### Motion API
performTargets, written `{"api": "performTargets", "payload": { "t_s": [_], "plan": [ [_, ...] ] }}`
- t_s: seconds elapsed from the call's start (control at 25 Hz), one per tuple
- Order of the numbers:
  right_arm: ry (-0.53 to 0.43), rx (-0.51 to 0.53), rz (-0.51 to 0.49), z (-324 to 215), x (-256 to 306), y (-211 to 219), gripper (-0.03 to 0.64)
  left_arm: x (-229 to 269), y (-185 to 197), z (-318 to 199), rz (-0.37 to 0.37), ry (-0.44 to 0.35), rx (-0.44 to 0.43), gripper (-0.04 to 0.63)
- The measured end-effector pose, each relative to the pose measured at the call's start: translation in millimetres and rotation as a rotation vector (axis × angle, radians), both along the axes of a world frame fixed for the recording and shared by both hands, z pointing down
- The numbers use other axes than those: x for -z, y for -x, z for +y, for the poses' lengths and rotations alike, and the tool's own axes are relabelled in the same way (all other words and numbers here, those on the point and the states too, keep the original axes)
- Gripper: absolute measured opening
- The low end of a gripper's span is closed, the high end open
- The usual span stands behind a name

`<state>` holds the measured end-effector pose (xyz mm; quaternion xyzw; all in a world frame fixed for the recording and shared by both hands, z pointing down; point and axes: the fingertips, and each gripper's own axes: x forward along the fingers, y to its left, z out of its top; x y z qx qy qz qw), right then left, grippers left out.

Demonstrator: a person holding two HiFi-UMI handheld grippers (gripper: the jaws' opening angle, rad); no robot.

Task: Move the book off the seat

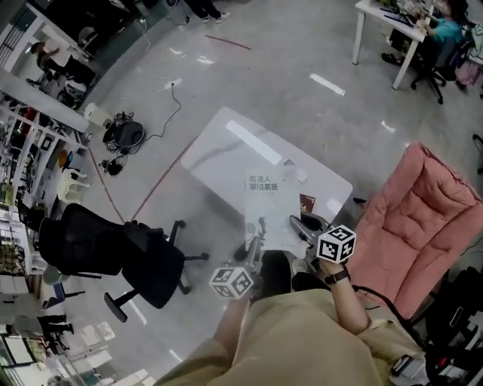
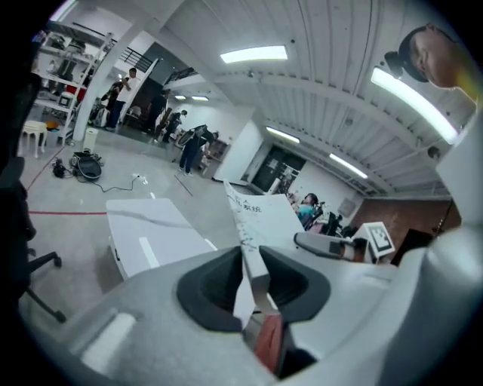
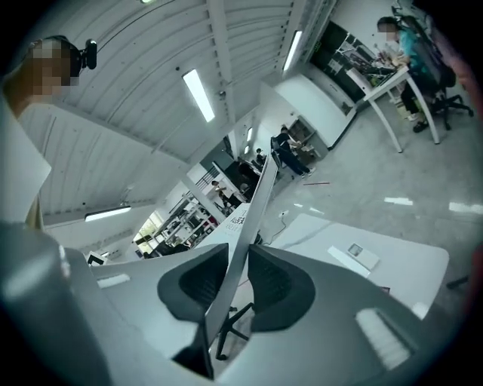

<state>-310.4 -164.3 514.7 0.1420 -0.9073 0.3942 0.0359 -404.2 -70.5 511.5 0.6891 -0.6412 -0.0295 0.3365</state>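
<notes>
A thin white book (image 1: 266,197) with dark print on its cover hangs in the air above a white table (image 1: 219,147), held at its near edge from both sides. My left gripper (image 1: 259,228) is shut on the book's near left corner; in the left gripper view the book (image 2: 260,215) rises from between the jaws of that gripper (image 2: 249,265). My right gripper (image 1: 297,225) is shut on the near right edge; in the right gripper view the book (image 3: 255,207) shows edge-on, pinched by this gripper (image 3: 237,277). The pink padded seat (image 1: 423,219) stands to the right, with nothing on it.
A black office chair (image 1: 113,252) stands left of the table. On the table lie a white strip (image 1: 253,142) and a small dark red item (image 1: 307,203). Cables (image 1: 124,136) lie on the floor at far left. A white desk (image 1: 392,22) with people stands far right.
</notes>
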Motion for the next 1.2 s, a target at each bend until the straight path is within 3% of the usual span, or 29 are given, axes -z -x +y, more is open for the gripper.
{"api": "performTargets", "payload": {
  "t_s": [0.28, 0.68, 1.0, 1.2],
  "plan": [
    [0.099, -0.119, 0.160, -11, -103, -30, 0.081, -95, -21, -25, 0.031, 0.141, -0.145, 0.074],
    [0.233, -0.190, 0.309, -28, -255, -36, 0.081, -236, -20, -54, 0.086, 0.292, -0.222, 0.069],
    [0.273, -0.294, 0.305, -48, -367, -24, 0.089, -344, 2, -95, 0.024, 0.344, -0.318, 0.061],
    [0.338, -0.335, 0.369, -42, -417, -25, 0.091, -396, 4, -96, -0.001, 0.411, -0.354, 0.061]
  ]
}}
